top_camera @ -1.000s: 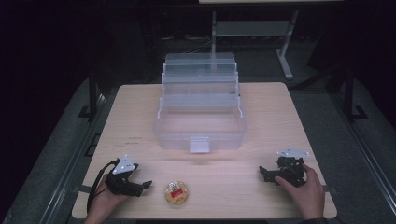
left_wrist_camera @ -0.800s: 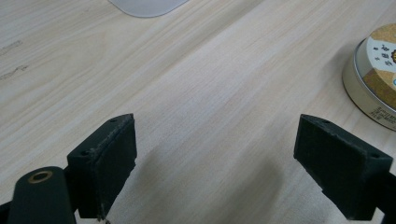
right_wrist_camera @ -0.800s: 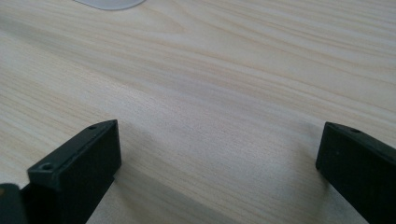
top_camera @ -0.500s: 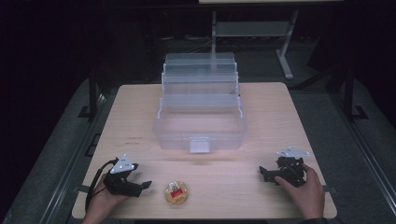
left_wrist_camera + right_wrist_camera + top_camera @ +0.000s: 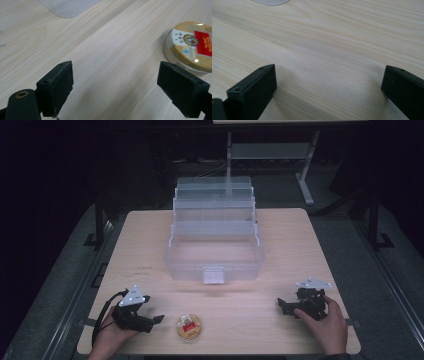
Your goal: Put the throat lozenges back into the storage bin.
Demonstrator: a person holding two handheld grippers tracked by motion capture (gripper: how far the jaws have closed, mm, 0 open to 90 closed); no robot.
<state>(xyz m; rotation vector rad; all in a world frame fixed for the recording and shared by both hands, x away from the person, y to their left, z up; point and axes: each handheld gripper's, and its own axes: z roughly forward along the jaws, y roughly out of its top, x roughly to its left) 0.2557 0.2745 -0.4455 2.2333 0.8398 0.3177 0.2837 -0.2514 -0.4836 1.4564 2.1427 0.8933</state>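
1. Round tin (image 5: 188, 326) flat on the tabletop (image 5: 280, 235), near its front edge, just to the right of the left gripper (image 5: 156, 319); no long axis.
2. Left gripper jaws spread wide and empty, tin ahead beside the right jaw.
3. Right gripper (image 5: 282, 304) well apart from the tin, jaws also spread, holding nothing.
4. Clear tiered box (image 5: 215, 237) open behind, lower tray apparently empty.

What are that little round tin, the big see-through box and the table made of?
The round tin looks like metal: a glossy printed gold lid with bright highlights, though coated plastic is possible. The tiered box seems clear, slightly frosted plastic, since the table shows through its walls. The table looks like pale wood or a wood-grain laminate, matte with straight streaks.
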